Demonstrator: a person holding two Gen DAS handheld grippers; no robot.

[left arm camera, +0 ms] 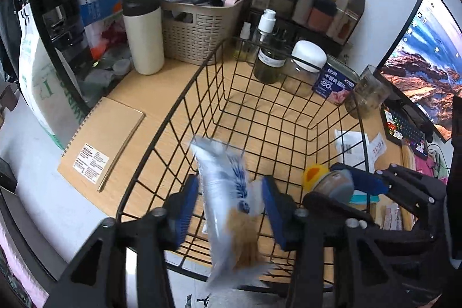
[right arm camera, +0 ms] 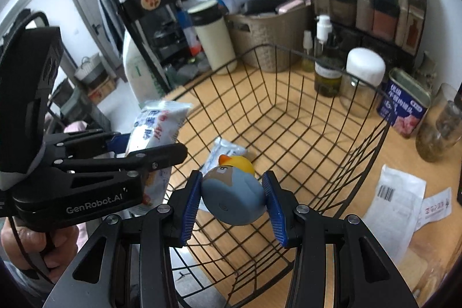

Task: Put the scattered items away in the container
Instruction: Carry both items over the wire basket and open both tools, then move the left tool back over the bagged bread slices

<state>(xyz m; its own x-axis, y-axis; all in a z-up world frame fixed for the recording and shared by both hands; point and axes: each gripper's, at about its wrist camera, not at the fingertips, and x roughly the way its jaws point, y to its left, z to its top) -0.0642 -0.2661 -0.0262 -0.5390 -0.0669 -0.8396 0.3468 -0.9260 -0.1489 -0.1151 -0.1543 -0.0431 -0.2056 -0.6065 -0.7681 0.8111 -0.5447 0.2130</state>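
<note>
Left wrist view shows the left gripper (left arm camera: 229,210) over the near end of a black wire basket (left arm camera: 202,71), its blue pads spread on either side of a blurred white and blue snack packet (left arm camera: 228,192); neither pad presses on the packet, which hangs tilted between them above the basket floor. Right wrist view shows the right gripper (right arm camera: 232,197) pinching a rubber duck (right arm camera: 234,192) with a blue-grey body and yellow head, held over the same basket. A small white sachet (right arm camera: 226,149) already lies on the basket floor just beyond the duck. Outside the basket, on the wooden desk (left arm camera: 138,82), stand a pump bottle (left arm camera: 267,54), a white-lidded jar (left arm camera: 303,65) and a blue tin (left arm camera: 335,82).
</note>
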